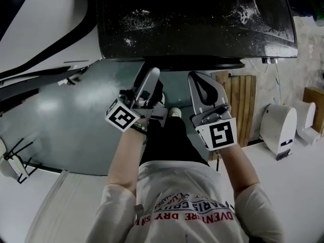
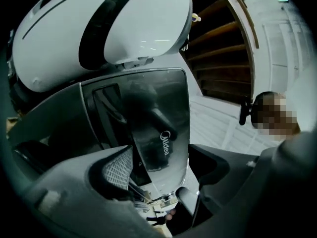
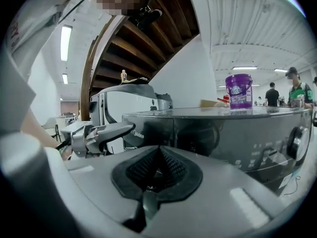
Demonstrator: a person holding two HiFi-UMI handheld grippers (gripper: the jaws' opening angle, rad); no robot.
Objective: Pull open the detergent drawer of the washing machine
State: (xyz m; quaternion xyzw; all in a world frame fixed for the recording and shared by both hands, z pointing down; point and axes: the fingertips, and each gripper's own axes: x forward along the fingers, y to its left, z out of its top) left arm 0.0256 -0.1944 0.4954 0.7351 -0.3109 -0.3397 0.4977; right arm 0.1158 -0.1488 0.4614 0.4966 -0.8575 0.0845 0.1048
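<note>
Head view: washing machine (image 1: 192, 19) overhang hides the detergent drawer (image 2: 166, 133) — left claw (image 2: 166, 175) apart, right claw (image 3: 157, 155) pressed together, empty.

The washer (image 1: 202, 24) is glossy black with white speckles on top, the left cube (image 1: 121, 116) and right cube (image 1: 218, 134) bear black-and-white square markers, the right gripper (image 3: 157, 150) is grey with black cross-hatched pads (image 3: 173, 165), the tub (image 3: 238, 90) is purple, and the shirt (image 1: 187, 196) is white with red print.
</note>
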